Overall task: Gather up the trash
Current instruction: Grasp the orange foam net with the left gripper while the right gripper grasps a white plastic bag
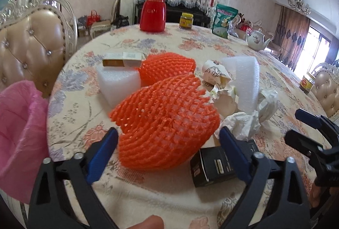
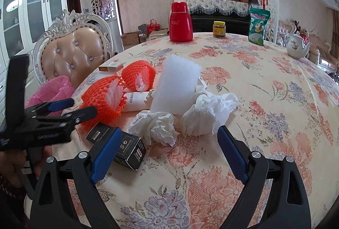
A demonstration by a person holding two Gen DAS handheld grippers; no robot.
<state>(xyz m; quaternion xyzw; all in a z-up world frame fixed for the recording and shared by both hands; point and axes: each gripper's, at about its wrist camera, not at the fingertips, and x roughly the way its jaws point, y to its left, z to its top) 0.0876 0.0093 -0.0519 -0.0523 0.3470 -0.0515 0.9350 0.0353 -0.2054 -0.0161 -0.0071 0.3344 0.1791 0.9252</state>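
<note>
Trash lies in a pile on the floral table (image 1: pixel 169 197): two orange foam nets (image 1: pixel 167 125) (image 2: pixel 101 100), white foam blocks (image 1: pixel 246 83) (image 2: pixel 178 85), crumpled tissues (image 1: pixel 243 123) (image 2: pixel 207 112), a crushed paper cup (image 1: pixel 214 74), a black box (image 1: pixel 214 167) (image 2: pixel 127 148) and a small carton (image 1: pixel 122 59). My left gripper (image 1: pixel 168 155) is open, its jaws on either side of the near orange net. My right gripper (image 2: pixel 169 152) is open and empty, just short of the tissues. A bin with a pink bag (image 1: pixel 19 133) (image 2: pixel 50 89) stands at the table's left edge.
A red thermos (image 1: pixel 153 11), a yellow-lidded jar (image 1: pixel 186 20), a green snack bag (image 1: pixel 224 20) and a white teapot (image 1: pixel 257 39) stand at the far side. Padded chairs (image 1: pixel 27 42) flank the table. Another jar (image 1: pixel 307 84) sits at the right.
</note>
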